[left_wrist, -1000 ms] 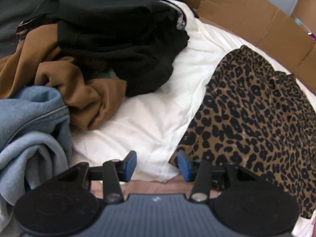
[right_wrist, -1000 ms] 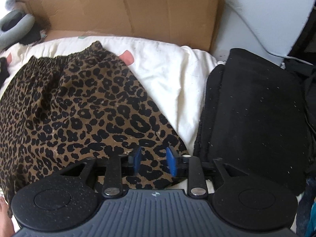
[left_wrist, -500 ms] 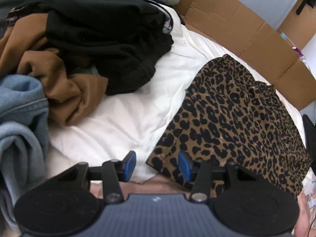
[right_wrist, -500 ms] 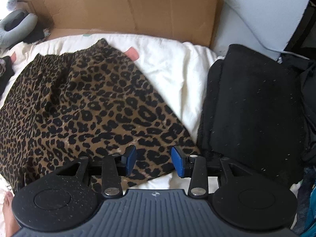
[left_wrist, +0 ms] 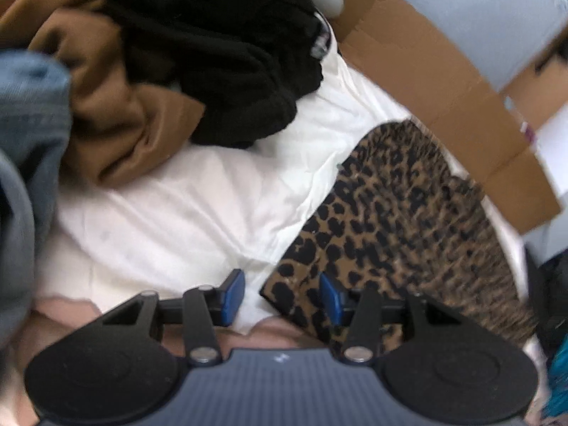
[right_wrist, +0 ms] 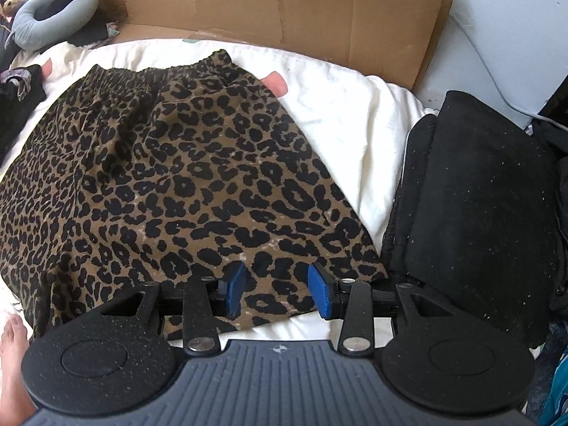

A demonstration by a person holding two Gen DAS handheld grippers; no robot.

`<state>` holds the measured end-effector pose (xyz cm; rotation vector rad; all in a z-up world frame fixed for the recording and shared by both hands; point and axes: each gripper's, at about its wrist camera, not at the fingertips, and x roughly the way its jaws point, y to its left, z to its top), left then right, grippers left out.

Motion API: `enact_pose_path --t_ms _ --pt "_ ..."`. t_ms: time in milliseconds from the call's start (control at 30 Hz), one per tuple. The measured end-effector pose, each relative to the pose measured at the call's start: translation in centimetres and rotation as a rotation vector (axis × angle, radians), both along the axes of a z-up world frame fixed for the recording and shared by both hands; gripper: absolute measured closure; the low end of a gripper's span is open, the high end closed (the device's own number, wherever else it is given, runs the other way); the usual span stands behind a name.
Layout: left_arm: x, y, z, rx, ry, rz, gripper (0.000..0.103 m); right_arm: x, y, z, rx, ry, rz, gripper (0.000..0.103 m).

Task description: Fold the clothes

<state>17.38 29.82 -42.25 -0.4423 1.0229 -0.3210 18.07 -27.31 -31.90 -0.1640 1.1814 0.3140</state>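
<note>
A leopard-print skirt (right_wrist: 170,184) lies spread flat on a white-sheeted bed (right_wrist: 340,124), both claws, left (left_wrist: 282,296) and right (right_wrist: 277,289), gaping empty over its near hem corners, seemingly poised to pinch them for a fold toward the waistband.

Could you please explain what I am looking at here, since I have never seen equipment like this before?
These are two hand-held grippers, one in each of a person's hands, each with a wide-angle camera looking forward along its two blue-tipped fingers. One picture is from the left gripper, the other from the right gripper. Both are open and hold nothing. On the white bedding lies a leopard-print skirt, spread flat. The left view shows a heap of unfolded clothes: a black garment, a brown garment and blue denim. The right view shows a folded black item beside the skirt and cardboard behind it.
</note>
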Motion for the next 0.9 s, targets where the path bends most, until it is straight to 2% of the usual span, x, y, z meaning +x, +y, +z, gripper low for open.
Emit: enact_pose_path --t_ms 333,500,700,900 --pt "0.6 0.5 -0.7 -0.132 0.032 0.042 0.068 -0.2 1.3 0.3 0.025 -0.001 0.017 0.056" --pt "0.2 0.7 -1.0 -0.184 0.081 0.076 0.092 0.0 1.2 1.0 0.061 -0.033 -0.025 0.056" --pt "0.3 0.6 0.2 -0.151 0.075 0.072 0.097 -0.1 0.9 1.2 0.088 -0.059 -0.035 0.056" --pt "0.4 -0.8 2.5 -0.067 0.058 0.048 0.098 -0.6 0.3 1.1 0.123 -0.064 -0.059 0.056"
